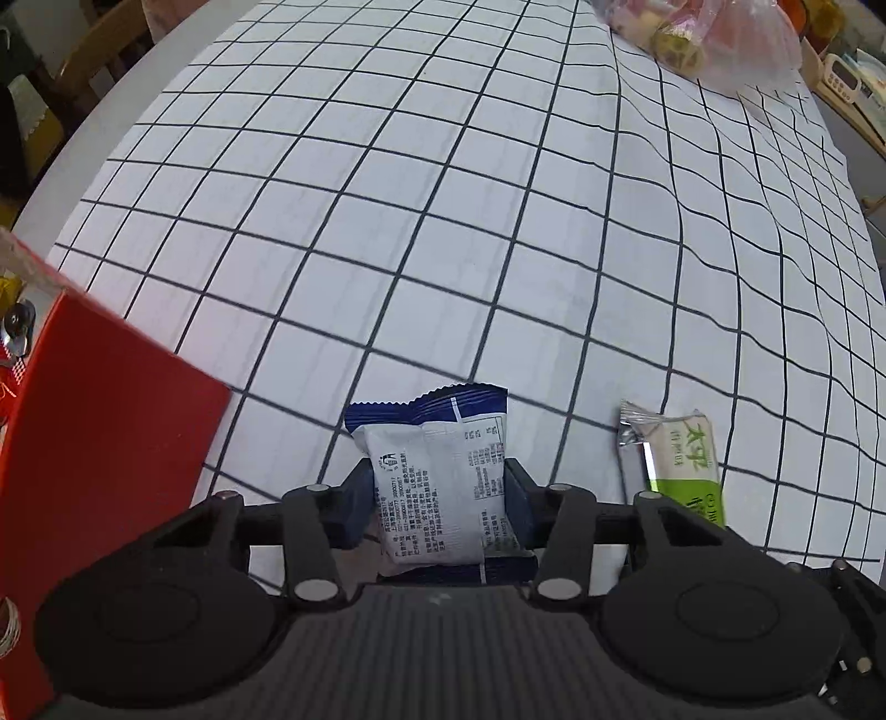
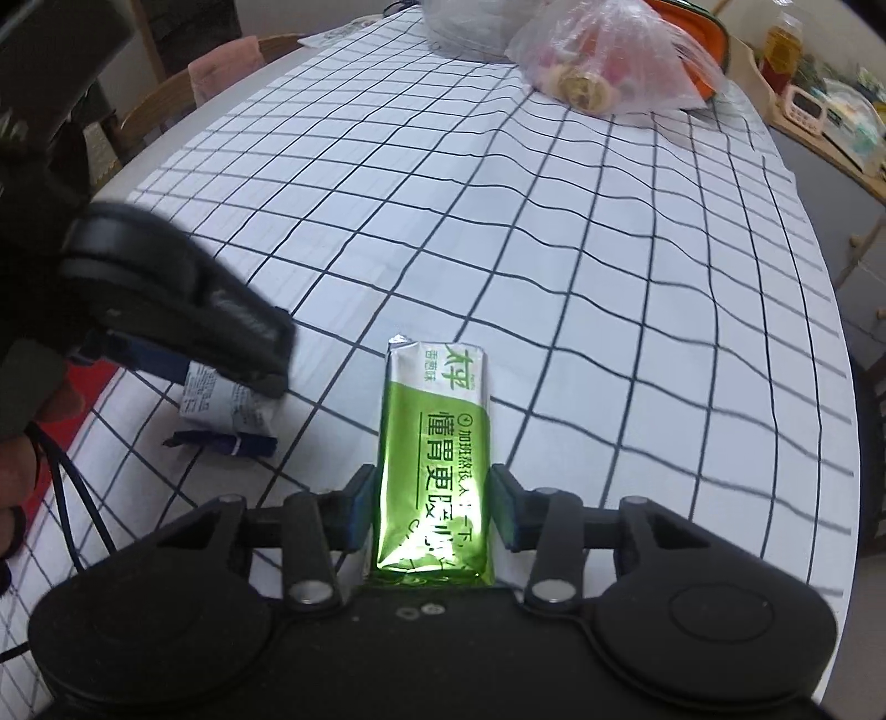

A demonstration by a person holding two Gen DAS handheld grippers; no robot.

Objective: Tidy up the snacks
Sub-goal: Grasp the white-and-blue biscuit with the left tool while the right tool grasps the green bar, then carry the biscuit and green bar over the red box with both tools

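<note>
Left wrist view has the left gripper with its fingers pressed against both sides of a blue-and-white snack packet, grasping it; the packet's lower end is hidden behind the gripper body. Beside it to the right lies a green-and-white snack bar on the checked surface, its near end cut off by the gripper. A red box sits at the left edge, mostly out of frame, so its contents cannot be made out. At the far end a clear plastic bag holds round, pale and pinkish wrapped items, too blurred to name.

Right wrist view shows the right gripper straddling the same snack bar, the fingers standing just off its sides, released rather than clamped. Glare washes out the bar's near end. The left gripper, blurred, covers part of the blue-and-white packet.
</note>
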